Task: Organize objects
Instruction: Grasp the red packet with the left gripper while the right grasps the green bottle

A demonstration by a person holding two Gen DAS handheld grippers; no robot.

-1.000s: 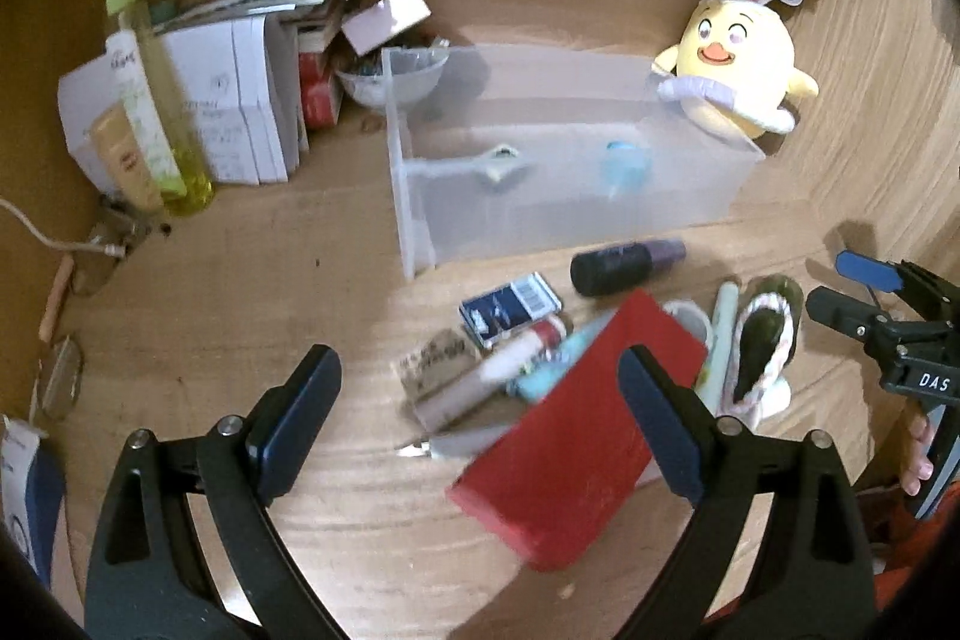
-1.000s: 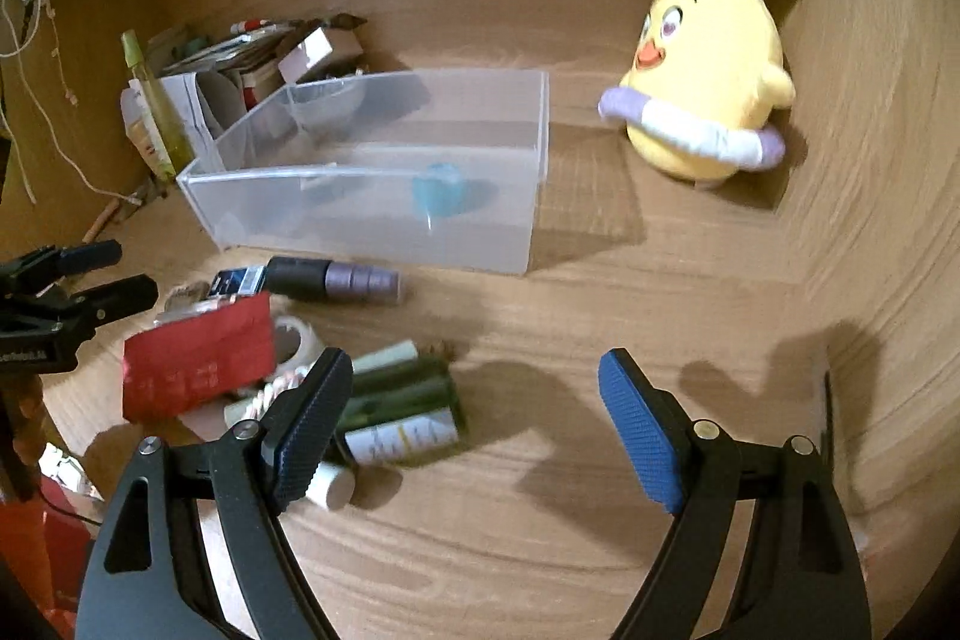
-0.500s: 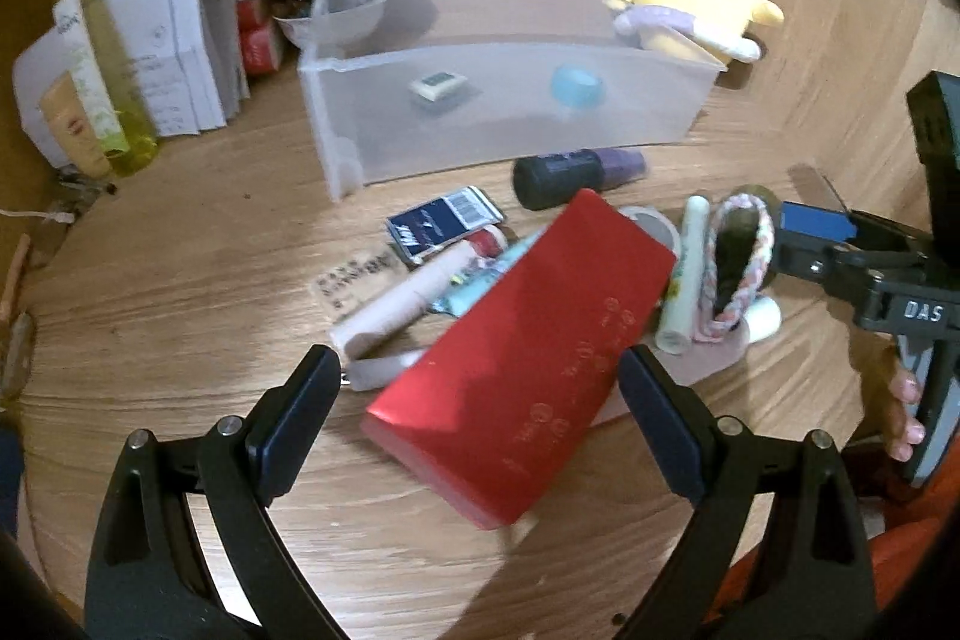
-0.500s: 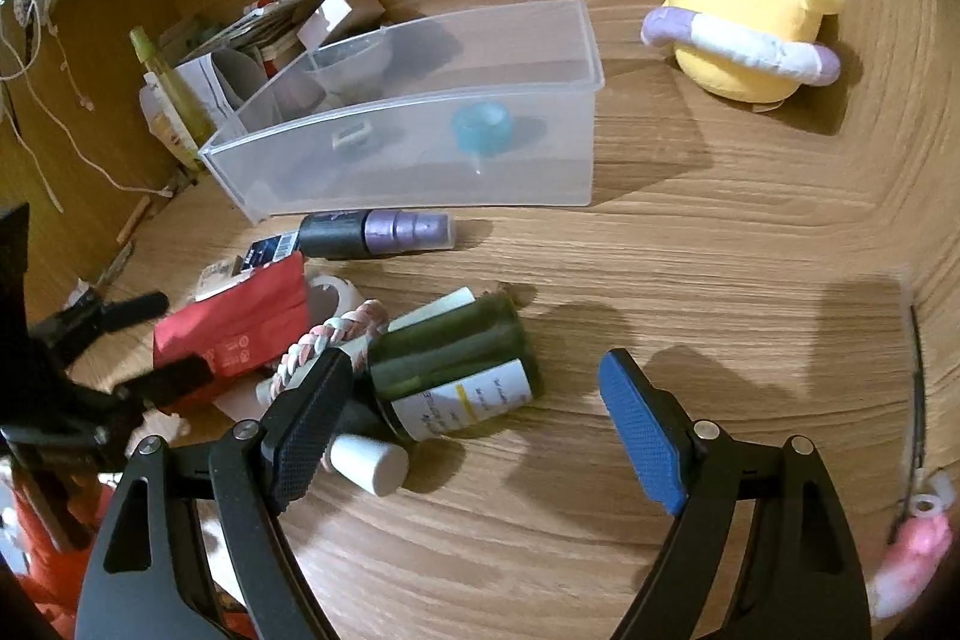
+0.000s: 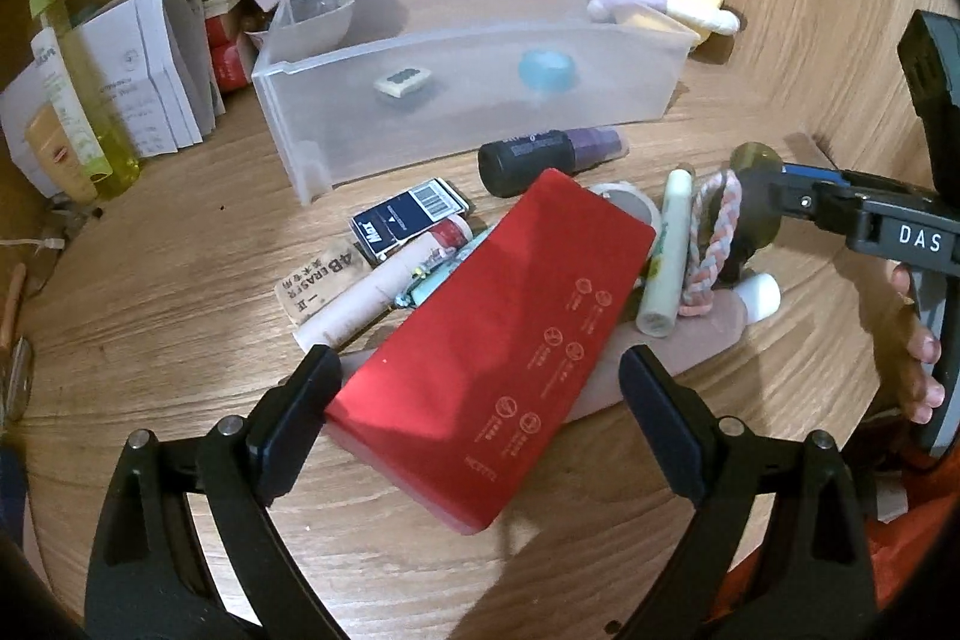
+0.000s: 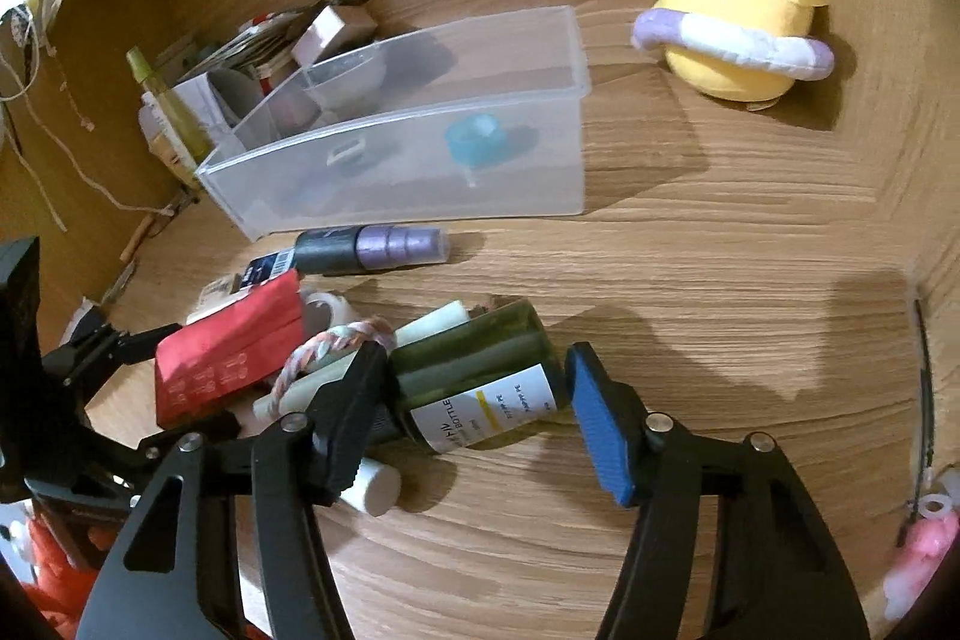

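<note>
A pile of small items lies on the wooden desk in front of a clear plastic bin point(image 5: 630, 94) point(image 6: 540, 172). My left gripper point(image 5: 480, 418) is open, its jaws on either side of the near end of a red box point(image 5: 498, 358) that lies on top of the pile. My right gripper point(image 6: 474, 418) is open around a dark green bottle point(image 6: 480, 382) with a white label, lying on its side. The red box also shows in the right wrist view point(image 6: 228, 346). The bin holds a blue cap point(image 5: 546, 70) and a small eraser point(image 5: 402, 79).
A black and purple bottle point(image 5: 540, 154), a blue card box point(image 5: 408, 217), a pink tube point(image 5: 384, 292), a white tube point(image 5: 666, 256) and a braided cord point(image 5: 714, 238) lie in the pile. A yellow plush chick point(image 6: 738, 16) sits at the back right. Papers and bottles point(image 5: 90, 100) crowd the back left.
Both grippers have moved forward and down toward the pile. The left one now straddles the red box; the right one now straddles the green bottle.
</note>
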